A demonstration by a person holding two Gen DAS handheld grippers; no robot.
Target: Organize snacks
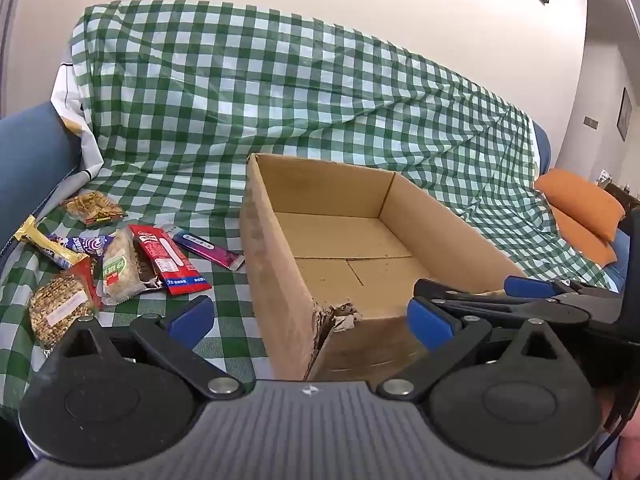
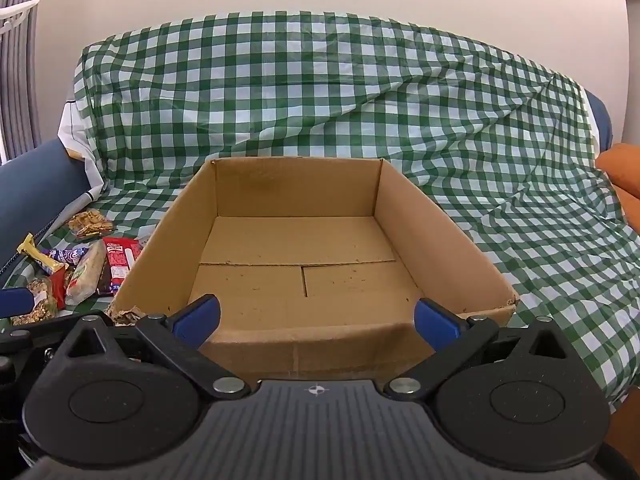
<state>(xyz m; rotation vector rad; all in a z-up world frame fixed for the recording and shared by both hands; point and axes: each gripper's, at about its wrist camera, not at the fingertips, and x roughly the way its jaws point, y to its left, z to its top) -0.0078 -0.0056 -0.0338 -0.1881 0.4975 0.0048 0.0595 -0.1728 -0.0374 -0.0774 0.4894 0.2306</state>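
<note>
Blue-padded and spread wide, the left gripper (image 1: 310, 316) and the right gripper (image 2: 316, 318) are both hanging with nothing between their jaws, tilted slightly down toward the sofa seat. Just beyond them, at twelve o'clock in the right wrist view, a cardboard box (image 2: 440, 240) is sitting on the checked cloth (image 2: 320, 88) with its floor bare and its near left corner torn. At nine o'clock from the box, the snacks (image 1: 120, 256) are lying in a loose pile: a red packet (image 1: 172, 260), a purple bar (image 1: 208, 248), a yellow bar (image 1: 48, 244), a cracker bag (image 1: 94, 206) and others. Judging by that, sorting is only beginning; every snack is waiting outside the box.
</note>
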